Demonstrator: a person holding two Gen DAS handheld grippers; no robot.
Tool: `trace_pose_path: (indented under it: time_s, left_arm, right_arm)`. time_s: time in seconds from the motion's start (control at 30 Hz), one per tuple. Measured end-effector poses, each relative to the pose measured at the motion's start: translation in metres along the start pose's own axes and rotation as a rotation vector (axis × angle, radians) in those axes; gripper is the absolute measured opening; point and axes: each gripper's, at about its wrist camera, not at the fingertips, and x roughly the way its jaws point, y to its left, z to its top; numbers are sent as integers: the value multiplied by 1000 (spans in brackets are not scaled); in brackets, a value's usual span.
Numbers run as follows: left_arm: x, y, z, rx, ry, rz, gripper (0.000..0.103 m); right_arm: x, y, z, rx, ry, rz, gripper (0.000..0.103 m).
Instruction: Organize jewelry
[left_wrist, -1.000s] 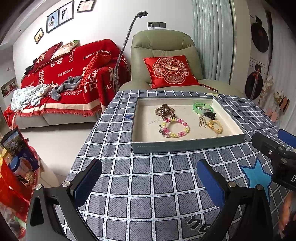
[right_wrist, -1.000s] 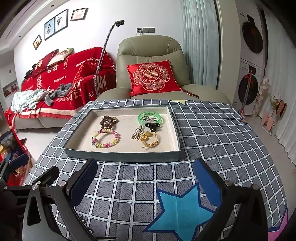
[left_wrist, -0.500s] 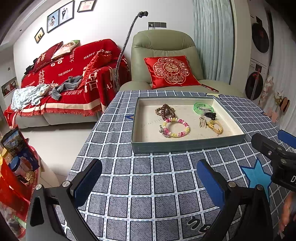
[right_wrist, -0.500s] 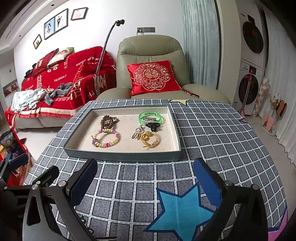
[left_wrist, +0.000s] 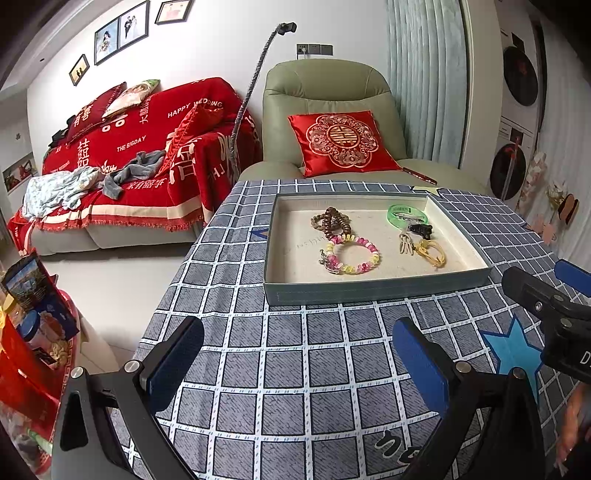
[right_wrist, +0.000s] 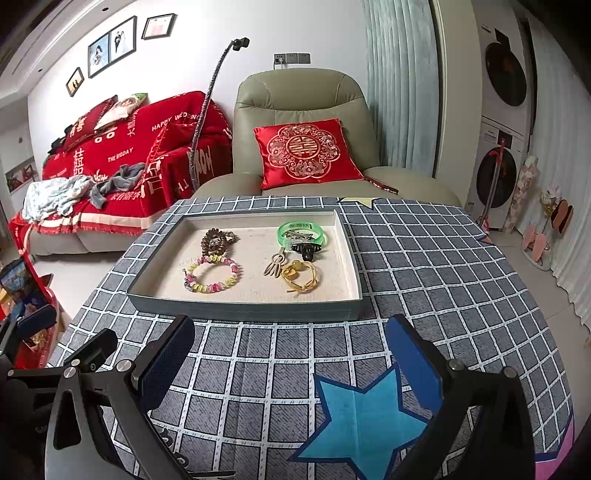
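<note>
Right wrist view: tray (right_wrist: 243, 308) at 12 o'clock, jewelry gathered inside — bracelet (right_wrist: 211, 273), bangle (right_wrist: 302, 231). Right gripper (right_wrist: 288, 363) spread wide, empty, held short at 6 o'clock — likely readying a pick. Left gripper (left_wrist: 295, 363) likewise apart.

Each black tool (left_wrist: 295, 363) has blue pads (right_wrist: 166, 363), silver screws.

Colours on my table

Cloth (right_wrist: 424, 266) is grey-blue with white grid; tray (right_wrist: 240, 310) grey-green; my pads (right_wrist: 413, 360) blue; bangle (right_wrist: 301, 232) green.
</note>
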Motion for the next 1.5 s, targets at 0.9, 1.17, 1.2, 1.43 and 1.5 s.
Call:
trace_pose_path:
  time_s: [0.9,1.17,1.2,1.43,1.5]
  left_arm:
    - [1,0,-1,4,2,-3,103]
    - [0,0,-2,4,2,-5,103]
    - [0,0,-2,4,1,-4,103]
    - [-1,0,-2,7,1,-4,103]
    - [-2,0,-2,11,0,-2,103]
  right_arm:
    - [0,2,0,0,-1,-1,103]
    - [-2,4,1,0,-2,2,103]
    - [-2,4,1,1,-2,2,103]
    - [-2,4,1,0,-3,1,103]
    - [-2,4,1,2,-1,2,103]
